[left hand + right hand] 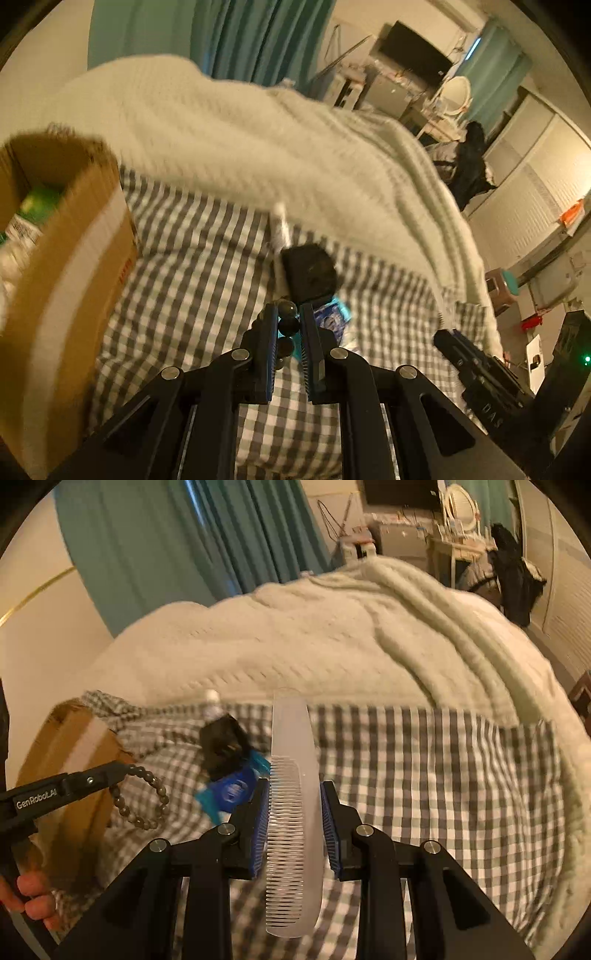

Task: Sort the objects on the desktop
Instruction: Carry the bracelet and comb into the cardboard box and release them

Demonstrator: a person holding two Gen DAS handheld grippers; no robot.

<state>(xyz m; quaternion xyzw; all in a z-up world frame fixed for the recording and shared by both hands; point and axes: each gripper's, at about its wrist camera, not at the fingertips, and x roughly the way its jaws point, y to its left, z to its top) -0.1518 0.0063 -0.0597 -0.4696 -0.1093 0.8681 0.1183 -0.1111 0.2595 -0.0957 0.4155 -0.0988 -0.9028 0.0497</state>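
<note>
My left gripper (288, 314) is shut on a dark bead bracelet (287, 325), which hangs as a loop in the right wrist view (142, 797), held above the checked sheet. My right gripper (293, 786) is shut on a clear plastic comb (293, 812), held upright between the pads. On the sheet lie a black box-like object (308, 273) (223, 744), a blue packet (330, 319) (232, 788) and a small white bottle (279, 225) (212, 701). An open cardboard box (66, 280) (62, 746) stands at the left.
A grey-and-white checked sheet (424, 775) covers the bed, with a thick white blanket (332, 638) heaped behind it. The cardboard box holds green and white packets (33, 206). Teal curtains, a dresser and a television stand far behind.
</note>
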